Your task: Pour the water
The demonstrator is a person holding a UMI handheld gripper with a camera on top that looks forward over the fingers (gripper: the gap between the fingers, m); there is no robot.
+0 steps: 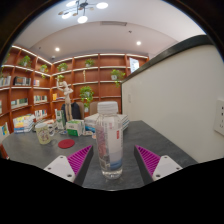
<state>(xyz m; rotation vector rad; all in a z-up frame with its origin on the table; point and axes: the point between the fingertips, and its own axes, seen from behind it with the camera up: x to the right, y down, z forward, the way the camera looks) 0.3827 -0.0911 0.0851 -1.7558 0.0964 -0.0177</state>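
A clear plastic water bottle [110, 140] with a white cap and a pale label stands upright on the grey table [152, 134]. It is between the two fingers of my gripper [113, 152], with a gap showing on each side between the bottle and the magenta pads [80, 158]. The gripper is open and the bottle rests on the table by itself. A pale mug [44, 131] stands on the table beyond the left finger, well left of the bottle.
A red round coaster [66, 144] lies near the mug. Small boxes and containers [76, 126] sit behind the bottle. A white partition wall [180, 100] runs along the table's right side. Wooden shelves [30, 85] with plants fill the back.
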